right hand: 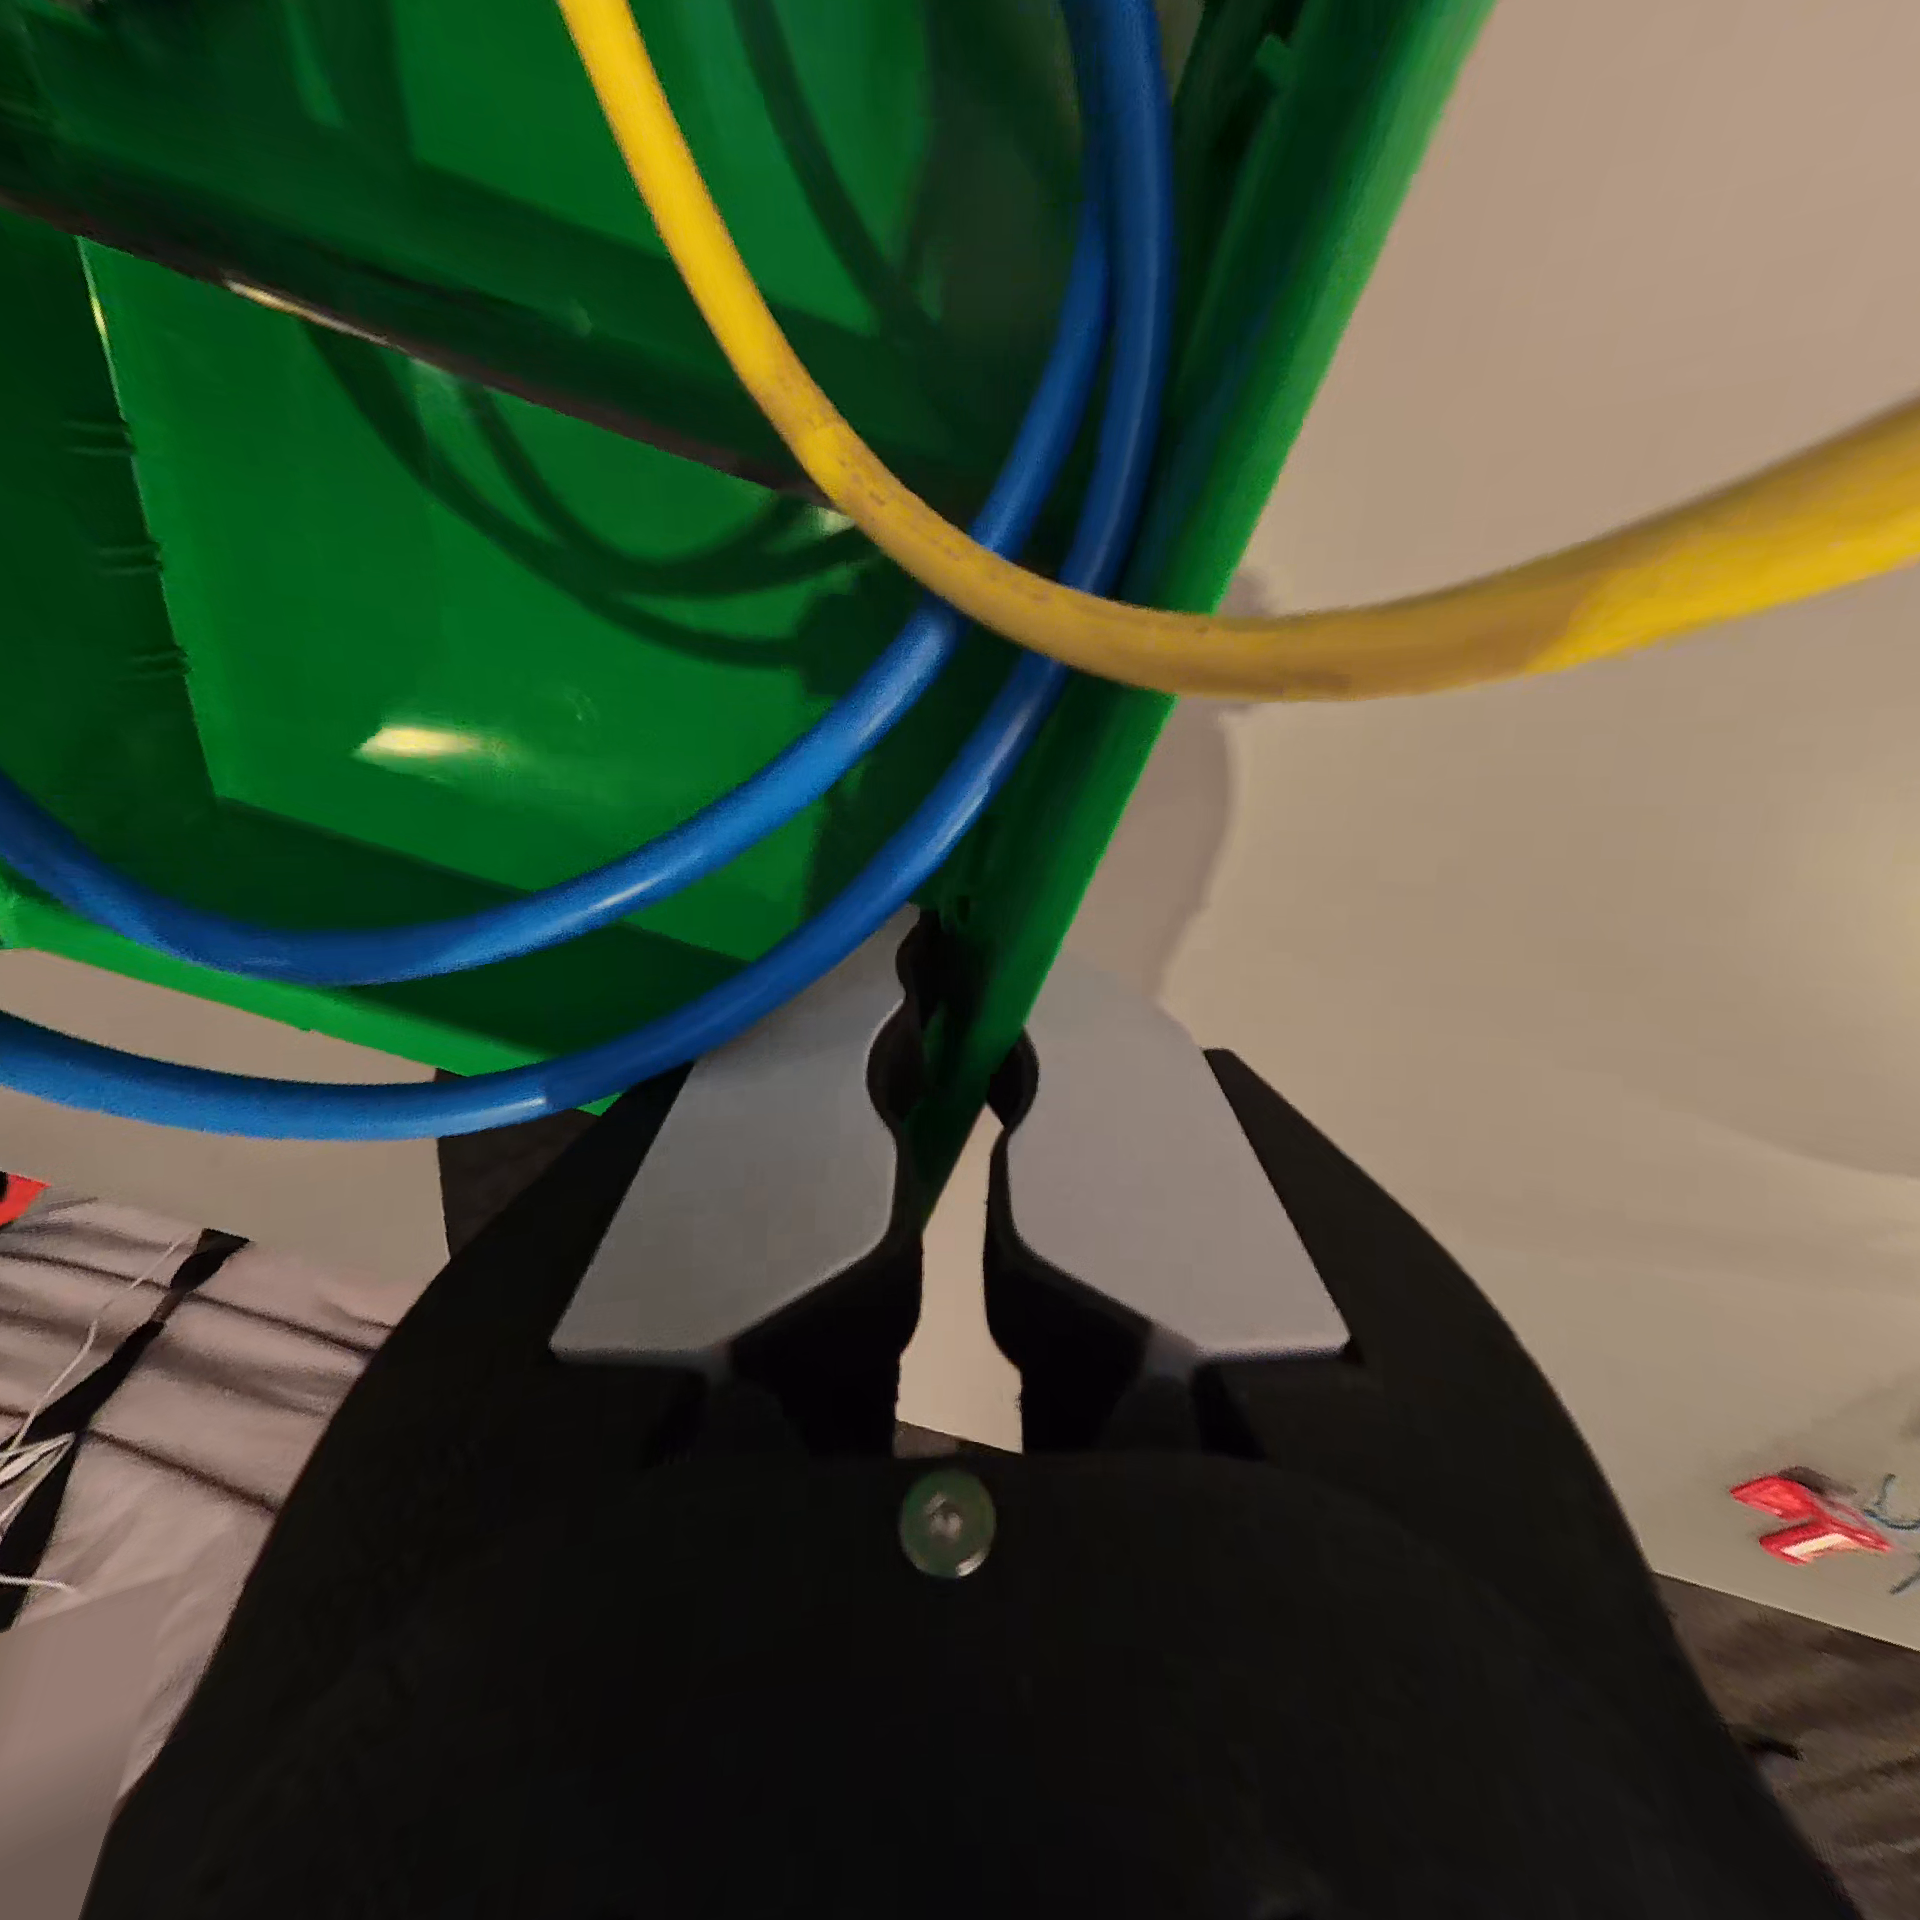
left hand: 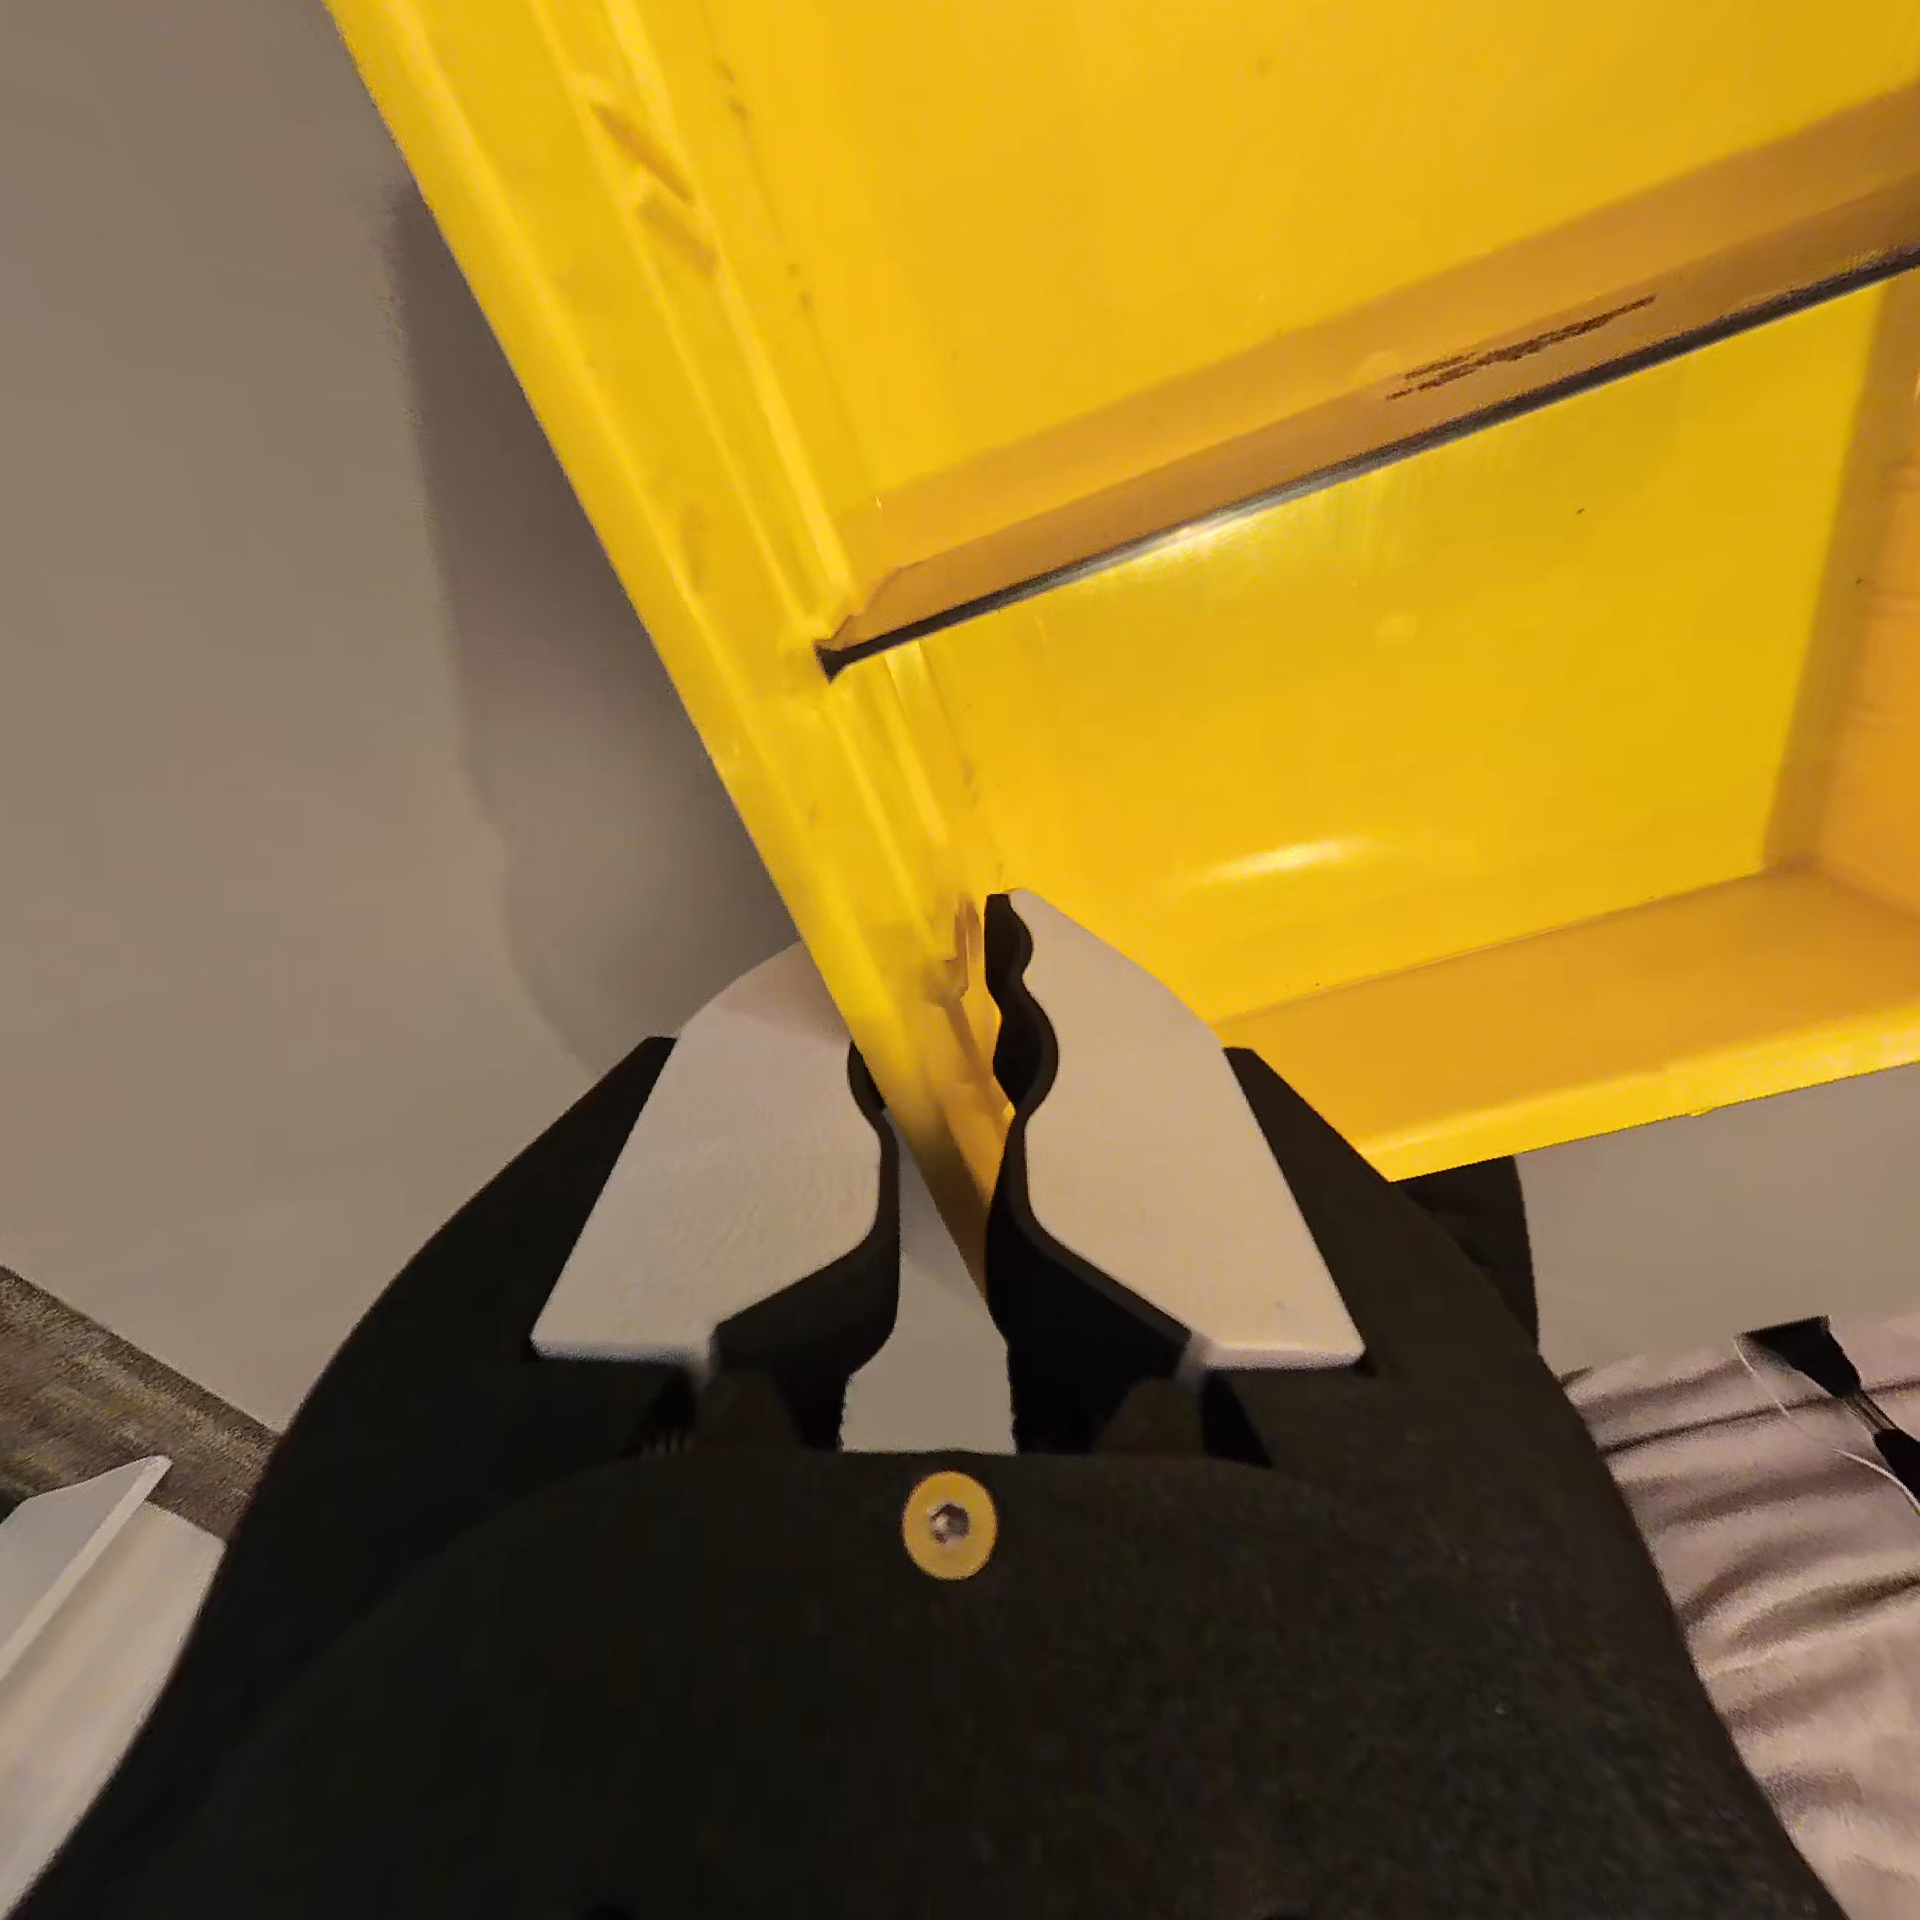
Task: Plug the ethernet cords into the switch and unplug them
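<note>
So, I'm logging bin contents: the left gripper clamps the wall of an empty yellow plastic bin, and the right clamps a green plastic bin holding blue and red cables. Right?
Nearly. In the right wrist view, the green plastic bin holds blue cables and a yellow cable, not red. The rest holds.

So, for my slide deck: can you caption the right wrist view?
Right gripper clamps the green bin's wall, with blue and yellow ethernet cords spilling over it.

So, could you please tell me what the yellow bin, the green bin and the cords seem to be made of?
The yellow bin and the green bin look like glossy moulded plastic: both show bright highlights and ribbed rims. The blue cord and the yellow cord seem sheathed in smooth, flexible plastic or rubber, bending in loose curves; the yellow one looks scuffed.
</note>
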Tool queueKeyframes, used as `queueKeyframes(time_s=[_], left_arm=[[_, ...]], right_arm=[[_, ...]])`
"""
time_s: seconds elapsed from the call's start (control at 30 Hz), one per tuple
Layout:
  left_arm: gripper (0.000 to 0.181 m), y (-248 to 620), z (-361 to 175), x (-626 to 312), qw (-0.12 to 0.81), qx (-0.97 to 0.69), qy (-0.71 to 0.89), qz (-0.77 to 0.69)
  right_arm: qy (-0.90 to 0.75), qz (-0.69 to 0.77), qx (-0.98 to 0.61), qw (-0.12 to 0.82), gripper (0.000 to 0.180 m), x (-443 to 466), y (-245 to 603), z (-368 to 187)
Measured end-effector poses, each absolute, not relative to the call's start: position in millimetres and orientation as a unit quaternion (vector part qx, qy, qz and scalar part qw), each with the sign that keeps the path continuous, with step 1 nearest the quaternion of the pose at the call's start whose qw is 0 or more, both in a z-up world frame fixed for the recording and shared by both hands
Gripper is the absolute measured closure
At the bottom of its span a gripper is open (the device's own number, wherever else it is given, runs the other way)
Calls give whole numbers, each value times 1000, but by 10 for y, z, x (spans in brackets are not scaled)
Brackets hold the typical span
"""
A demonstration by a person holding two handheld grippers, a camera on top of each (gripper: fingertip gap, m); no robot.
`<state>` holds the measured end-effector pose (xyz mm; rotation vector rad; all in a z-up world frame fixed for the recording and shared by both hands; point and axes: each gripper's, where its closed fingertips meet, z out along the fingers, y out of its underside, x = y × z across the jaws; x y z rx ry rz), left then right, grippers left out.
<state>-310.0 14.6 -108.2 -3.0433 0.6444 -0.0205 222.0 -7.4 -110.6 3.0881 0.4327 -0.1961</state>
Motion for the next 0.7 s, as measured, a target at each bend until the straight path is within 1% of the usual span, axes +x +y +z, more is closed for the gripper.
queueKeyframes(time_s=[0.13,0.23,0.3,0.4,0.47,0.5,0.6,0.7], left_arm=[[167,98,-1105,-3021,4,-978,209,-16],[166,25,-1099,-2933,-4,-977,205,-53],[162,-39,-1088,-2881,-15,-975,207,-81],[159,-70,-1024,-2865,-8,-971,217,-103],[159,-55,-932,-2889,17,-969,222,-109],[159,-52,-872,-2900,32,-968,224,-112],[159,-28,-648,-2926,88,-962,229,-119],[159,-28,-420,-2908,144,-952,242,-122]], right_arm=[[165,-58,984,15,172,2027,-44,-1138],[168,-74,983,14,171,1935,-51,-1132],[160,-84,984,6,168,1938,-67,-1089],[126,-101,986,-39,153,2021,-124,-908],[89,-97,986,-100,146,2133,-179,-696],[64,-95,984,-139,147,2176,-221,-564],[22,-83,954,-288,146,2160,-386,-131],[63,-93,899,-423,137,1756,-529,326]])
